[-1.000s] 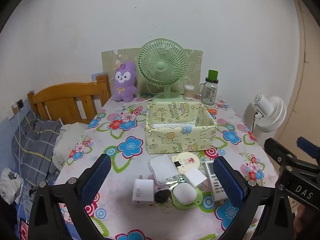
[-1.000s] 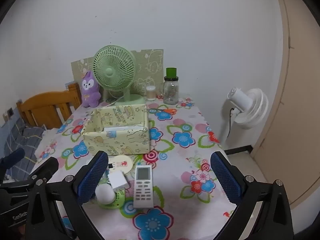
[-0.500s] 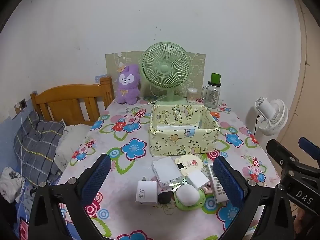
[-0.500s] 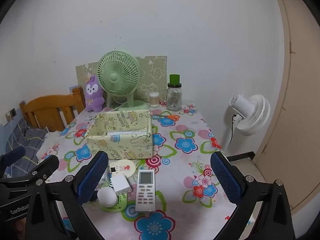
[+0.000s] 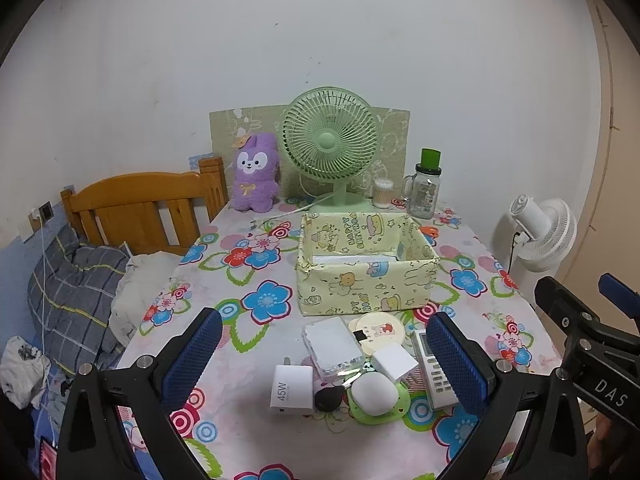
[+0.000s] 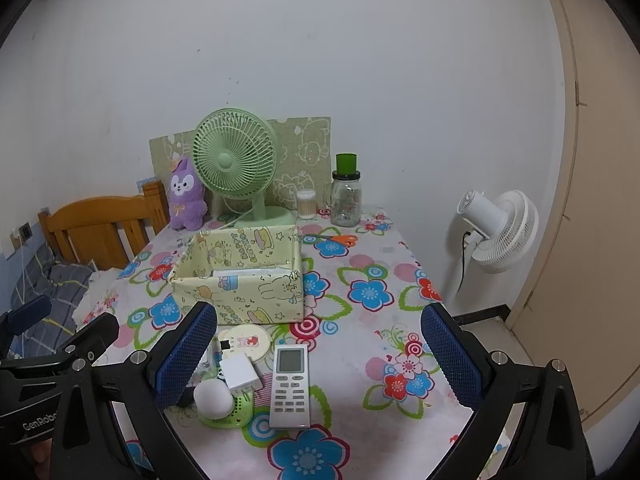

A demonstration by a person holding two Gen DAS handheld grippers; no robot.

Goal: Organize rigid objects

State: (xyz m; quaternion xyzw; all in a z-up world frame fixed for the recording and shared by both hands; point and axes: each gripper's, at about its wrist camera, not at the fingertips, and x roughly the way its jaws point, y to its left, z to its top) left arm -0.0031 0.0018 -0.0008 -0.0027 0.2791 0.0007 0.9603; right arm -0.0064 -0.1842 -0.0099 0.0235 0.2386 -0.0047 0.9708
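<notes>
A yellow cartoon-print box stands open mid-table, also in the right wrist view. In front of it lies a cluster: a white 45W charger, a white flat case, a round coaster, a small white adapter, a white ball on a green disc, a black pebble and a white remote. My left gripper is open above the cluster, holding nothing. My right gripper is open above the remote, empty.
A green desk fan, purple plush, glass jar with green lid and cotton-swab tub stand at the back. Orange scissors lie behind the box. A wooden bed frame is left, a white floor fan right.
Both grippers have drawn back and up a little, so the table and its objects sit lower and smaller in view. Nothing was taken hold of; both stay open.
</notes>
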